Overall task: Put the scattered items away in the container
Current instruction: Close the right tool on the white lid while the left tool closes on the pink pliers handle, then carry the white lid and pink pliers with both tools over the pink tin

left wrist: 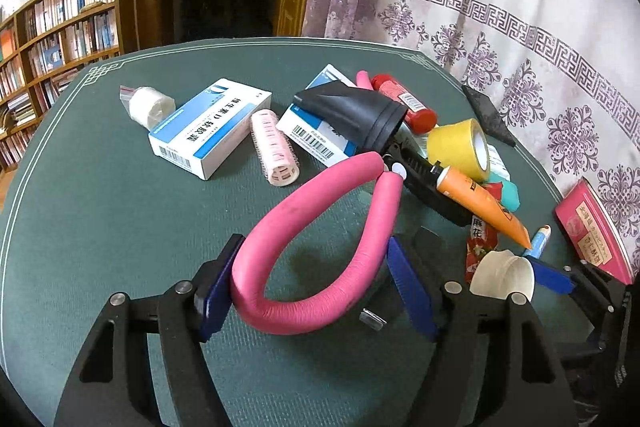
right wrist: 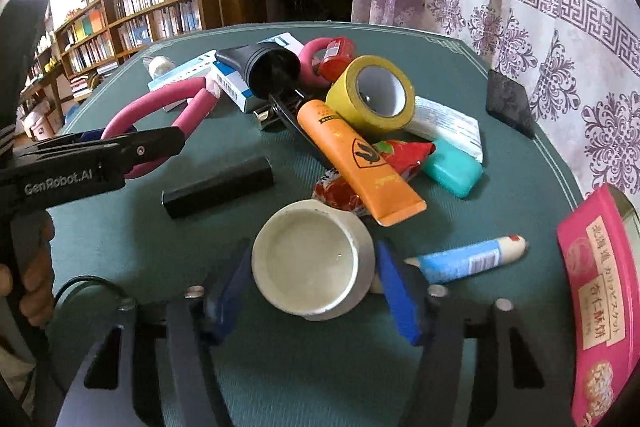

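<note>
Foam is pinched at both flanks of the pink curler loop (left wrist: pixel 320 227) by the left claw (left wrist: pixel 316 287), whose blue pads are pressed against the loop's left and right limbs. Because the loop is soft and springy, it could be squeezed narrower and slid out of the pads, or sprung sideways once lifted. Its free ends lie against the black hair-dryer nozzle (left wrist: pixel 352 115) and the clutter behind it, so neighbouring pieces such as the pink roller (left wrist: pixel 276 151) or the medicine box (left wrist: pixel 208 127) could be dragged or toppled if the loop is pulled away carelessly.

Further right, the white cup (right wrist: pixel 312 263) is bracketed by the right claw (right wrist: pixel 316 287); the pads are seen at its sides, and a light hold on it is judged, though firm contact on the blurred left pad cannot be confirmed. A smooth, round wall is offered to flat pads, so the cup could be rotated or dropped. The orange tube (right wrist: pixel 360 163) and the red snack packet (right wrist: pixel 344 195) rest just beyond it and could be nudged; the blue pen (right wrist: pixel 468 259) lies just beside the right pad and could be rolled off the worktop (right wrist: pixel 240 367).

At the far right, the pink tin (right wrist: pixel 592 291) is seen at the worktop's edge; whether it is the container cannot be told.
</note>
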A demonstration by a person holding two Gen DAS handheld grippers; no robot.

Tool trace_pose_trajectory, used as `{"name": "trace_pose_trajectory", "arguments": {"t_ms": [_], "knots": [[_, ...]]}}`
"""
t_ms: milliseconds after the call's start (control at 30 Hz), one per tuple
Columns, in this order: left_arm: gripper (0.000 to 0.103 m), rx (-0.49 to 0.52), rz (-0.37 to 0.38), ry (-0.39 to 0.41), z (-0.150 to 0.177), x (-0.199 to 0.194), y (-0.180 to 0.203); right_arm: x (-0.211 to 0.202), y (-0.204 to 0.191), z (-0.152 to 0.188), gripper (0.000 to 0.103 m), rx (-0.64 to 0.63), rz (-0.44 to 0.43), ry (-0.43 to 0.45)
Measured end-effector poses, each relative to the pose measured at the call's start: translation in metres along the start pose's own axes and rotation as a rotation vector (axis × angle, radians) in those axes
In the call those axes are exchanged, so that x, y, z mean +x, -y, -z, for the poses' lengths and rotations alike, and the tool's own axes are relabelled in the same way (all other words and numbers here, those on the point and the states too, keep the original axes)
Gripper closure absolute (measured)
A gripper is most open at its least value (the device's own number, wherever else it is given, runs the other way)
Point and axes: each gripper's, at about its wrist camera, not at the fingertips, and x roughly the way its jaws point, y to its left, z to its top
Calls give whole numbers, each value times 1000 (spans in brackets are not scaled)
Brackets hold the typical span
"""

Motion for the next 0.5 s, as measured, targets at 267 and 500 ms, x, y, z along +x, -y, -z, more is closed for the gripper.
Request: {"name": "trace_pose_trajectory", "arguments": {"t_ms": [267, 500], "knots": [[28, 25, 9, 1, 2, 0, 6, -13, 8, 5, 38, 40, -1, 31], [28, 52, 14, 8, 4, -3, 16, -35, 15, 11, 38, 67, 2, 68]]}}
